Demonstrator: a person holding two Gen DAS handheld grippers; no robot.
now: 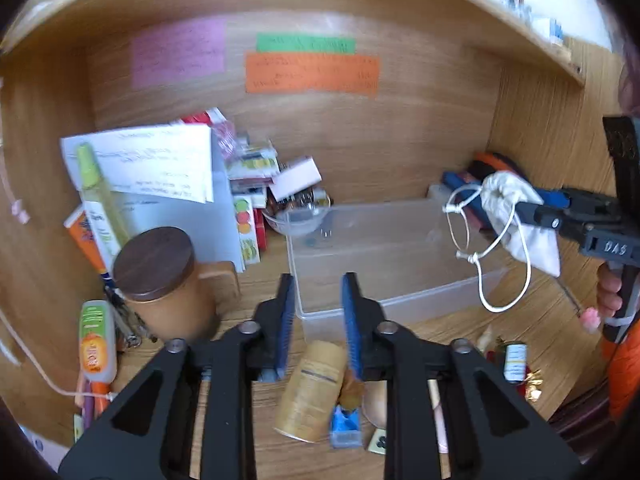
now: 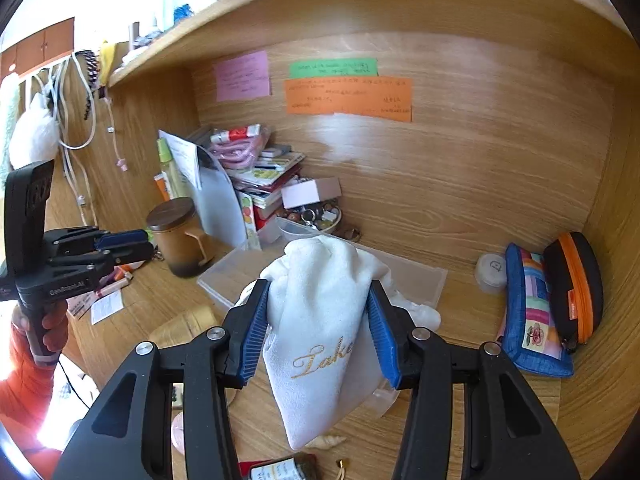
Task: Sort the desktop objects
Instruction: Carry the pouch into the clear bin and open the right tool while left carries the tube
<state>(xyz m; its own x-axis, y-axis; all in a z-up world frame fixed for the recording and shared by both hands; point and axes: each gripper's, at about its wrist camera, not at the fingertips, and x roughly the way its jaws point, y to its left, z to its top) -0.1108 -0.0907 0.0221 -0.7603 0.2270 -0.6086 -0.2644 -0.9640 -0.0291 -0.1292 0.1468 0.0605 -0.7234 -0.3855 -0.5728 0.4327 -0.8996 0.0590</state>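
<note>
Your right gripper [image 2: 318, 328] has its fingers closed on the white drawstring pouch [image 2: 320, 340], pinching it across its upper body with the gathered neck poking out past the fingertips. The pouch hangs in the air just above the near right part of the clear plastic bin [image 1: 384, 256], not touching it. It looks light and thoroughly soft: the cloth sags below the fingers and folds where they press, so expect it to slump when released, not stand. The drawstring loops [image 1: 480, 256] dangle free on the bin side and could snag on the bin's rim or on a finger. A hold across the bunched fabric near the neck, as you have now, is likely the surest place; the smooth lower cloth would probably slip.

Your left gripper [image 1: 318, 312] has its fingers parted and holds nothing; it hovers over the bin's near edge, with a tan cylindrical bottle [image 1: 310, 392] lying on the counter [image 2: 480, 352] just on your side of the bin.

The counter is wood-grained and crowded. Left of the bin stand a brown lidded jar [image 1: 168, 280] and a leaning stack of papers and booklets [image 1: 160, 184]; right of it, against the side wall, lie a blue patchwork case [image 2: 532, 312] and a black-and-orange case [image 2: 576, 284]. Behind the bin, coloured notes are stuck on the wooden back panel, and a shelf overhangs it all, so room to move is tight.
</note>
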